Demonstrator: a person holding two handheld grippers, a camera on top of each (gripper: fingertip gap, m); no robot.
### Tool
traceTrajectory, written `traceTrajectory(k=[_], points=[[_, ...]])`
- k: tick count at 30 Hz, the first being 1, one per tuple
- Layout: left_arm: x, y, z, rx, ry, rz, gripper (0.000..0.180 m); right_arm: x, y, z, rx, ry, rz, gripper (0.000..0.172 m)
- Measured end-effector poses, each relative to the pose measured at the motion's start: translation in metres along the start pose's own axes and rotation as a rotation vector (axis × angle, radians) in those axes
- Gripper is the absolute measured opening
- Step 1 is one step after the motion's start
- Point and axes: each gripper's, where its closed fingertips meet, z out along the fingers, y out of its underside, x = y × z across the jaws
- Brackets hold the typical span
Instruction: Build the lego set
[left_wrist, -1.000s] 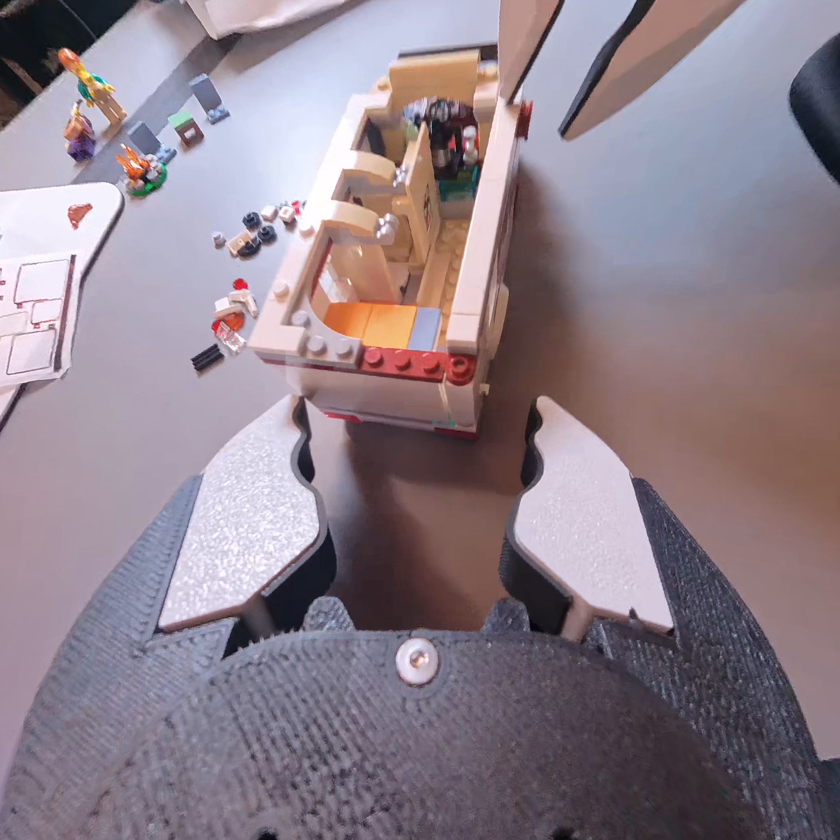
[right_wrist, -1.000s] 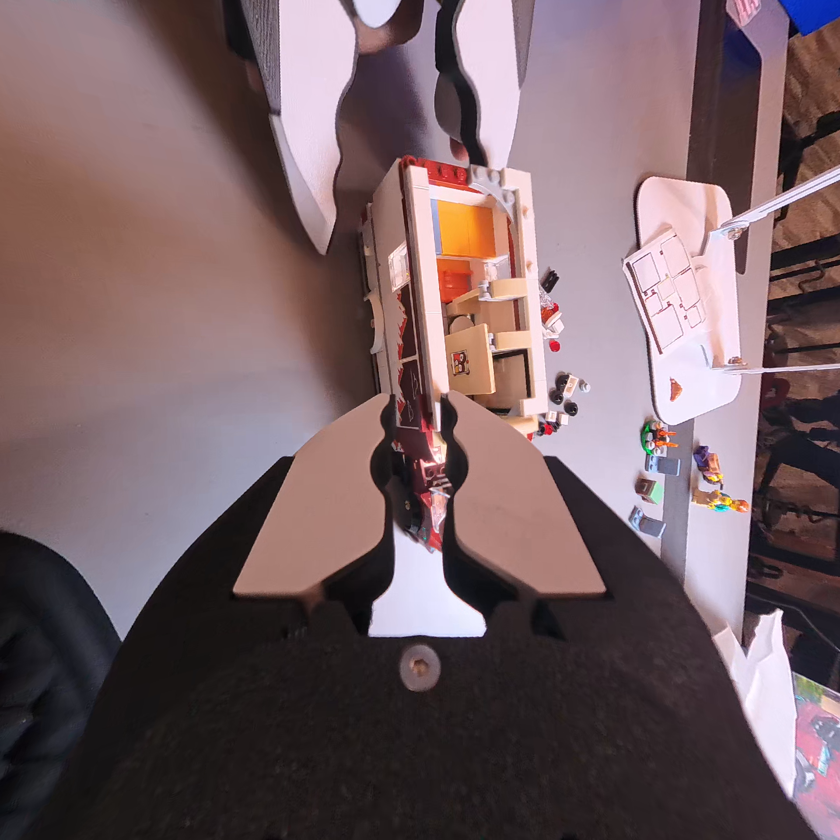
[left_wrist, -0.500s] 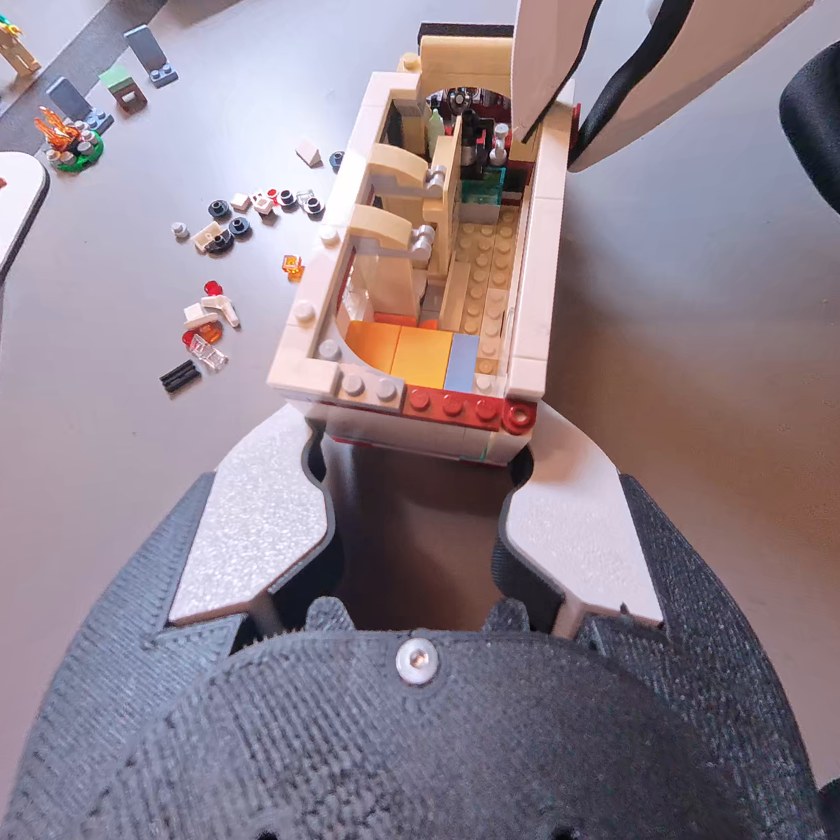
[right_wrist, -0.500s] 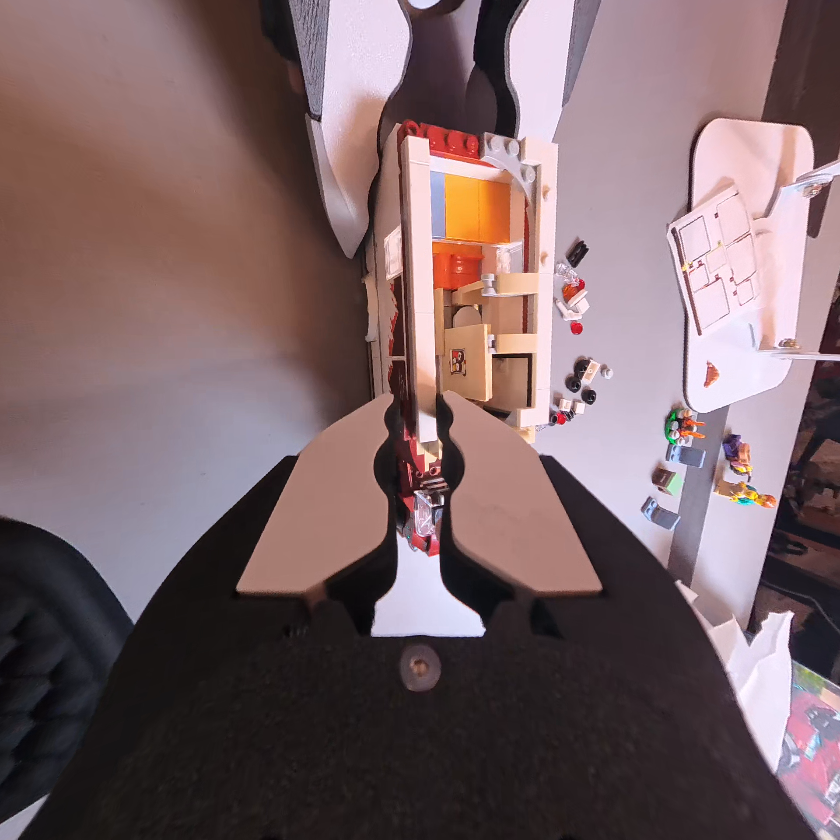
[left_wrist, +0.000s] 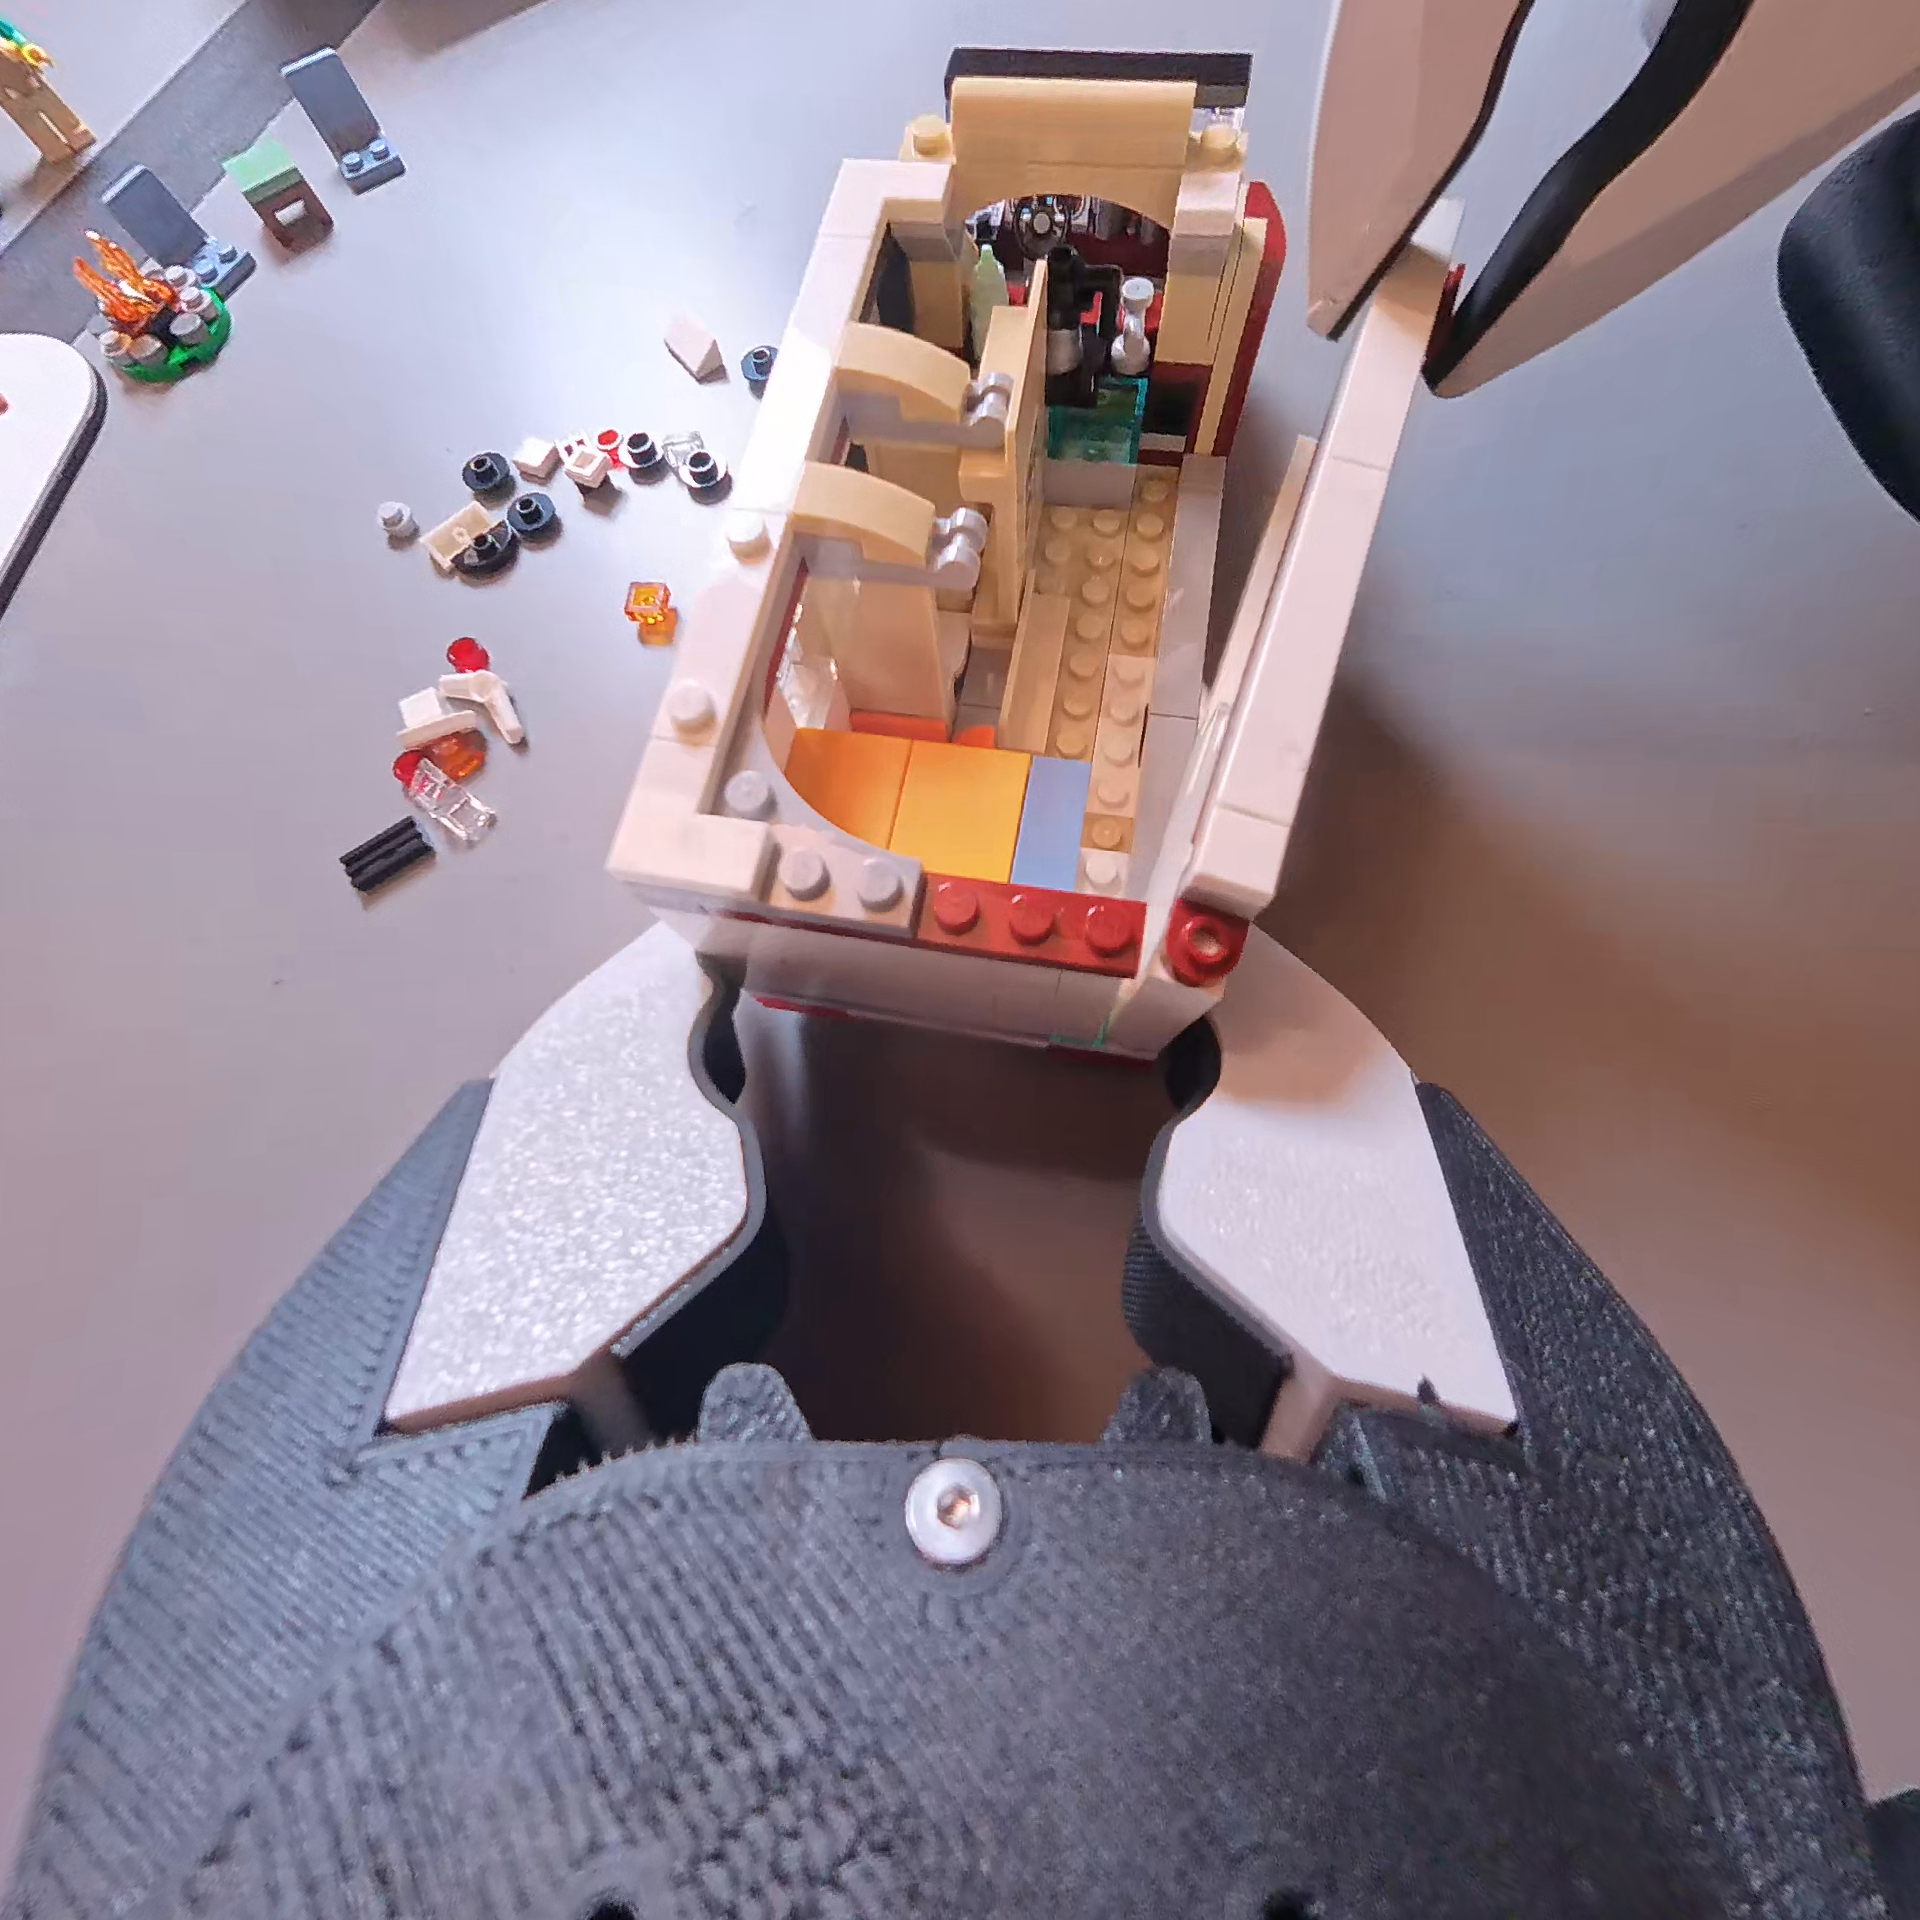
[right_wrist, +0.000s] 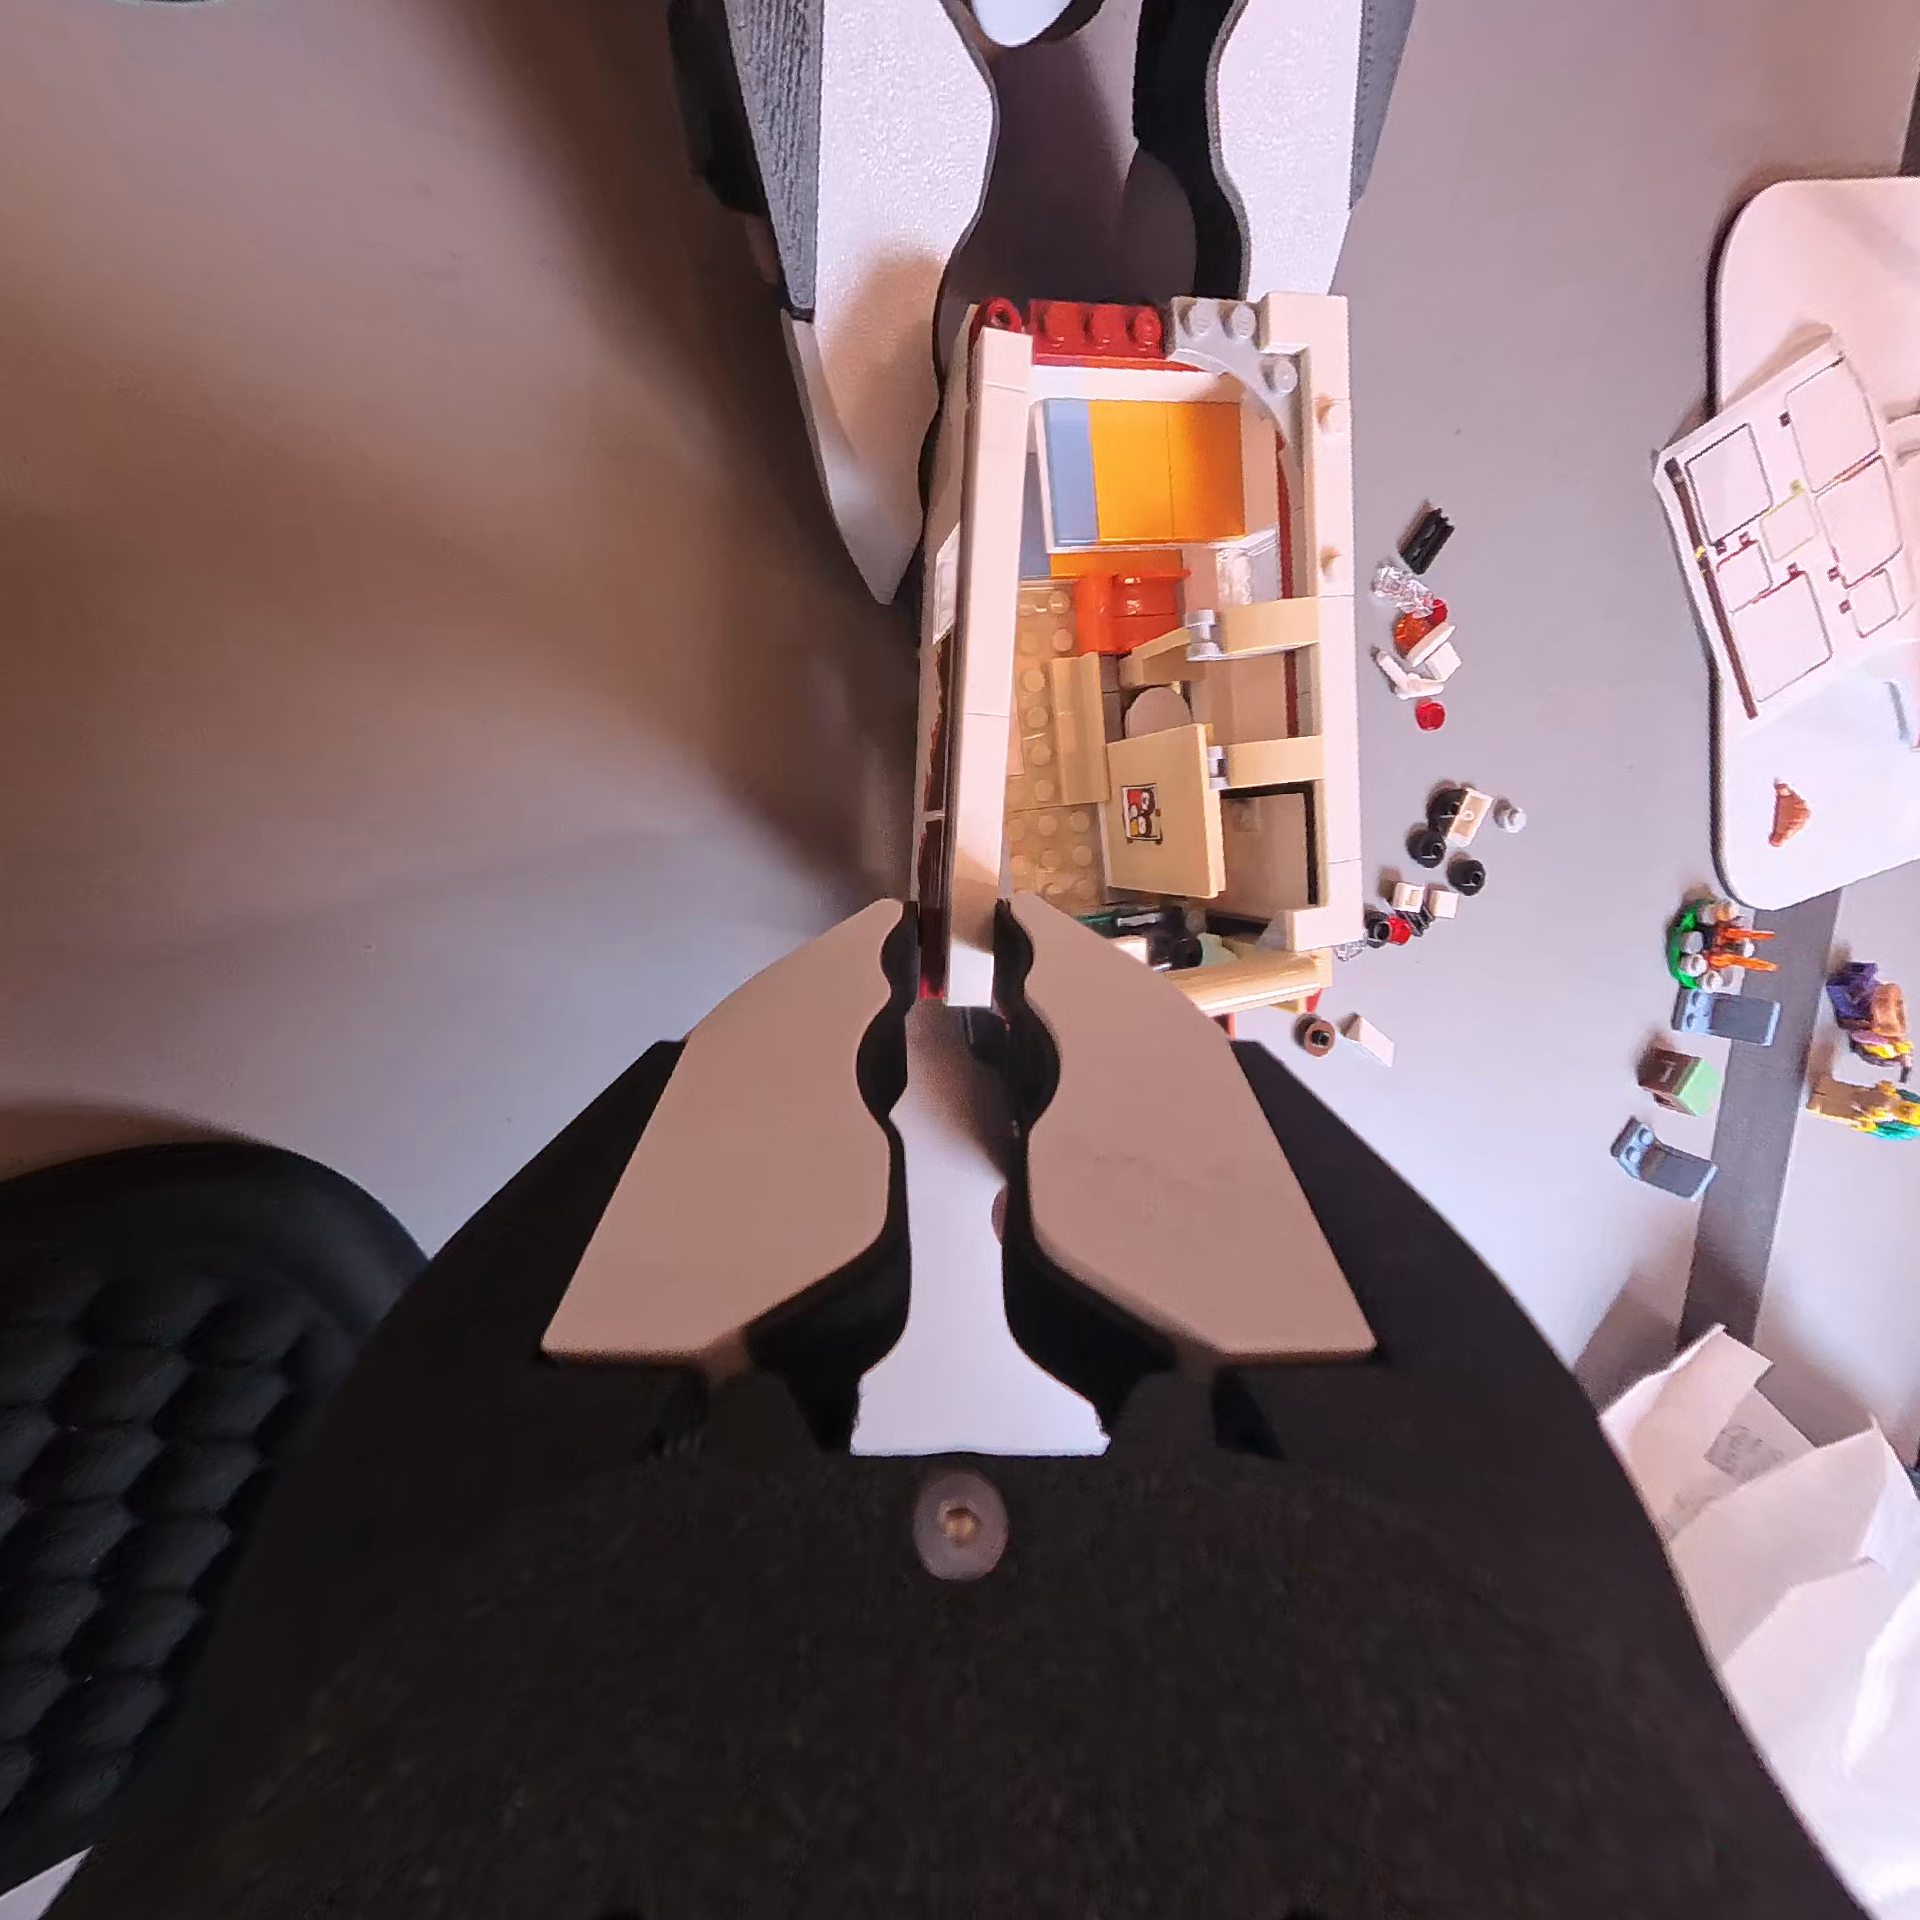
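A roofless brick-built camper model (left_wrist: 966, 644) stood on a grey table (left_wrist: 1558, 727), loose small bricks (left_wrist: 540, 488) scattered to its left. The left gripper (left_wrist: 956, 997) had its jaws spread wide around the model's near end (each pad at a corner, though firm pressure cannot be told), while the right gripper (right_wrist: 956, 925) at the far end pinched the model's white side wall (right_wrist: 987, 665), which leaned slightly outward. That wall looked at risk of snapping off if pulled or twisted, and a hard squeeze could loosen other bricks.
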Motion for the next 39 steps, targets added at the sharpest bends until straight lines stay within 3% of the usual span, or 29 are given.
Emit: traceTrajectory(k=[13, 20, 29, 39], points=[[0.003, 0.000, -0.003, 0.013, 0.026, 0.006, 0.082, 0.015, -0.002, 0.001, -0.013, 0.061, -0.005, 0.014], [0.000, -0.018, -0.023, 0.197, 0.119, -0.112, 0.077, 0.018, -0.002, 0.007, -0.021, 0.085, -0.039, 0.014], [-0.001, -0.018, -0.021, 0.186, 0.095, -0.112, 0.077, 0.025, -0.006, 0.006, 0.003, 0.139, -0.077, 0.018], [-0.002, -0.018, -0.020, 0.184, 0.085, -0.110, 0.076, 0.027, -0.004, 0.006, 0.021, 0.107, -0.120, 0.010]])
